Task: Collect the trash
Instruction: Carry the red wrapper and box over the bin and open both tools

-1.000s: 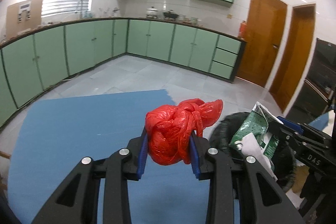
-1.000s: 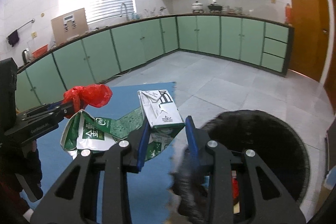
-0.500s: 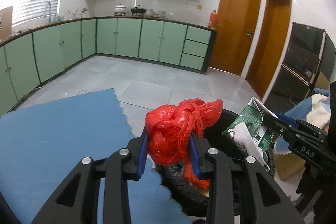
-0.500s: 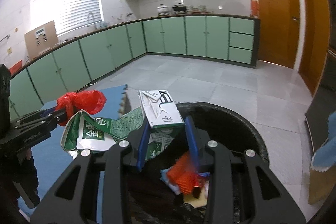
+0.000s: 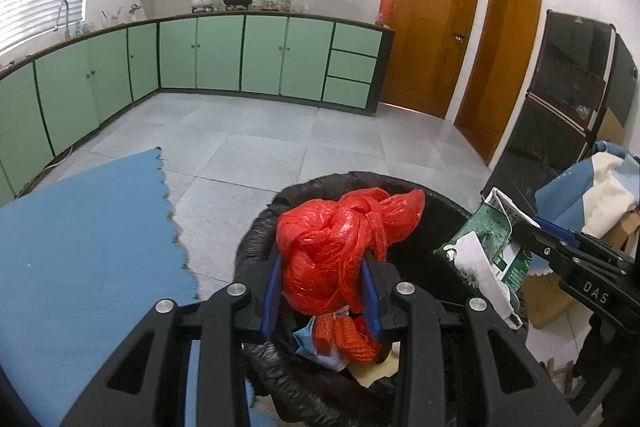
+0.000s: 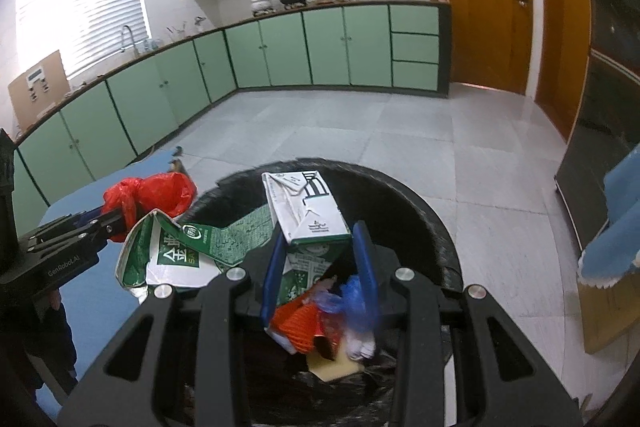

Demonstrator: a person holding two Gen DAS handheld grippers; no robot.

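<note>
Trash fills both my tools. Nearest, my left tool is clamped on a knotted red plastic bag, its blue pads pressing the crumpled plastic from both sides. My right tool is clamped on a torn green-and-white milk carton, whose ripped flap hangs out to the left of the fingers. Both loads hang over the mouth of a bin lined with a black bag. Inside the bin I see rubbish below the fingers: something orange and netted, a scrap of blue plastic and a yellowish piece. Just left of the bin lies a blue foam mat with a toothed edge, on the grey tiled floor. Farther off, green cabinets run along the wall, with two wooden doors to their right.
</note>
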